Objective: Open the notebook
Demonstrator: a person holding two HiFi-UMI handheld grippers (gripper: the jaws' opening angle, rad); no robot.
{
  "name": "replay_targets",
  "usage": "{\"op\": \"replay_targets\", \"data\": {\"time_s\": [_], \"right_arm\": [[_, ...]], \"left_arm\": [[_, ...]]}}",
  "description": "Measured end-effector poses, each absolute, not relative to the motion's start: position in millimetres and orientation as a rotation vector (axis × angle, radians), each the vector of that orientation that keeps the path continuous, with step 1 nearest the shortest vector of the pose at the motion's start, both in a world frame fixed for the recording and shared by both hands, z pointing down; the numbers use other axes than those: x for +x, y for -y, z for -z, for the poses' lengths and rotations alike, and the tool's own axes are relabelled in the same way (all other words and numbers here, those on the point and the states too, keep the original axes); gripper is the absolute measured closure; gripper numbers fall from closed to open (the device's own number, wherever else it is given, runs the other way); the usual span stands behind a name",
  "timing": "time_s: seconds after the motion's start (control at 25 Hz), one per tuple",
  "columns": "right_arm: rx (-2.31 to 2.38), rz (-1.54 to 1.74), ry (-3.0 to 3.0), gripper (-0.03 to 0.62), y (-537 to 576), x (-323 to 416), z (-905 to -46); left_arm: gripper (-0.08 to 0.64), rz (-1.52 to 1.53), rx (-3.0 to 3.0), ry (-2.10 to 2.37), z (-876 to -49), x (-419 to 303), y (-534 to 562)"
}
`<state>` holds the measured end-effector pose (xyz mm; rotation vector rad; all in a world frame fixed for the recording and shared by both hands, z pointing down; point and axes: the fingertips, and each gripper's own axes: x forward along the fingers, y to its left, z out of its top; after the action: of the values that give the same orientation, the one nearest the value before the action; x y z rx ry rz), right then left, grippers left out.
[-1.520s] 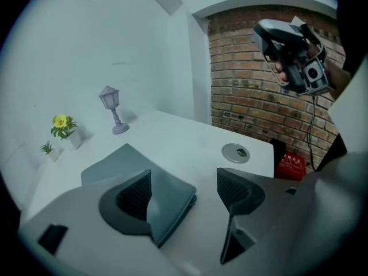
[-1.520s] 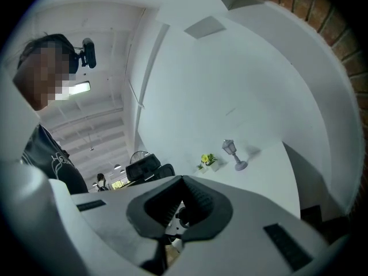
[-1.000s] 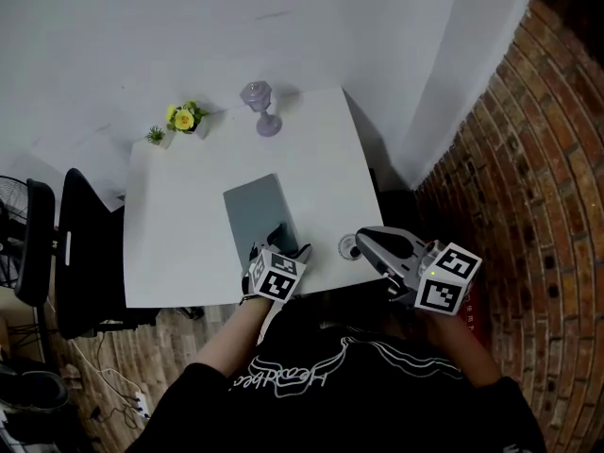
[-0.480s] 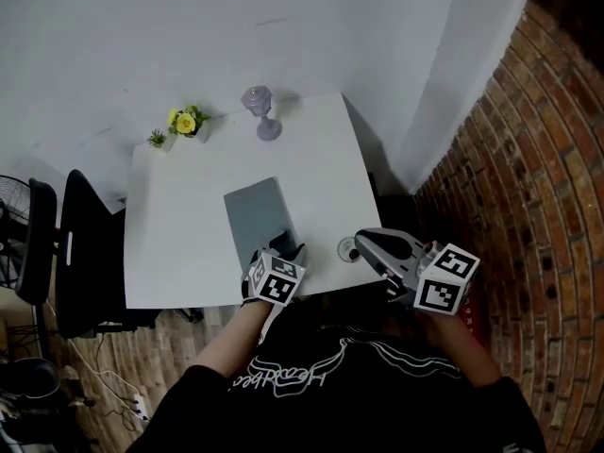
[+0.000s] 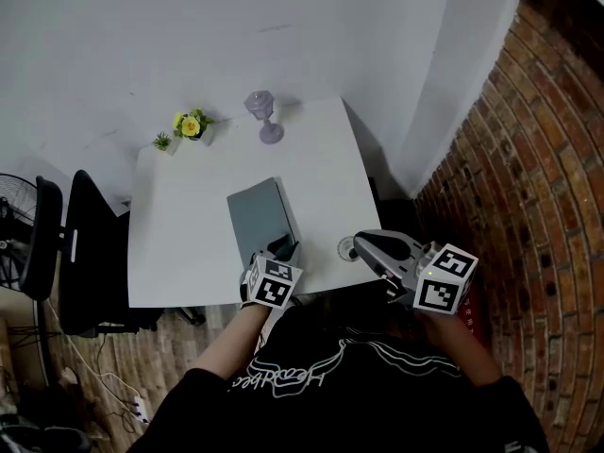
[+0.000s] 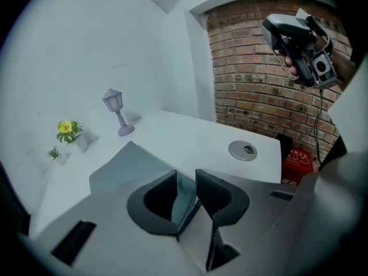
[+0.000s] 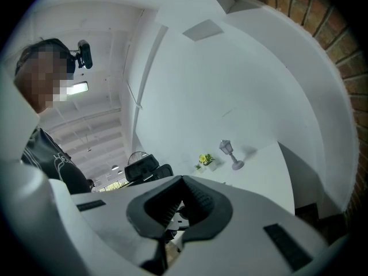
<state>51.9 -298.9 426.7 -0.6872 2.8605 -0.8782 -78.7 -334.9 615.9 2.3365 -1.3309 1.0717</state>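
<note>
A grey notebook (image 5: 260,210) lies closed on the white table (image 5: 179,243), its short edge toward me. My left gripper (image 5: 283,246) points down at that near edge. In the left gripper view the notebook (image 6: 123,165) stretches away, and a thin grey-blue strip of its edge stands between the closing jaws of the left gripper (image 6: 186,174). The pads are not clearly pressing on it. My right gripper (image 5: 360,243) hangs level in the air past the table's near right corner. Seen in its own view, the right gripper (image 7: 183,180) is shut and empty.
A purple lantern ornament (image 5: 264,113) and a potted yellow flower (image 5: 192,124) stand at the table's far edge. A round cable grommet (image 5: 348,249) sits near the right front corner. A black chair (image 5: 80,243) is at the left and a brick wall (image 5: 528,159) at the right.
The left gripper's jaws have narrowed around the notebook's near edge. The right gripper has stayed where it was.
</note>
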Motion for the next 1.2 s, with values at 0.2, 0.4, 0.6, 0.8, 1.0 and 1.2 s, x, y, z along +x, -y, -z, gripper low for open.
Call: {"op": "replay_targets", "data": {"time_s": [0.2,0.4,0.6,0.8,1.0,1.2], "right_arm": [[-0.656,0.871,-2.871,0.591,294.4,49.1,-422.5],[-0.616,0.852,-2.897,0.591,290.3,42.6,-417.8],[-0.577,0.833,-2.915,0.591,288.2,38.1,-412.8],[-0.512,0.802,-2.915,0.591,285.8,31.8,-408.3],[-0.425,0.804,-2.916,0.591,281.2,17.9,-410.2],[-0.37,0.789,-2.924,0.591,278.1,-0.3,-402.0]], "left_arm": [[0.483,-1.054,2.343,1.392,-599.7,-83.7,330.7],[0.499,-1.012,2.336,1.47,-578.3,-94.8,327.6],[0.505,-0.929,2.314,1.548,-560.0,-108.5,324.6],[0.514,-0.851,2.27,1.653,-538.8,-126.0,320.9],[0.517,-0.785,2.215,1.755,-521.0,-149.3,312.2],[0.517,-0.75,2.181,1.81,-512.2,-172.4,299.0]]}}
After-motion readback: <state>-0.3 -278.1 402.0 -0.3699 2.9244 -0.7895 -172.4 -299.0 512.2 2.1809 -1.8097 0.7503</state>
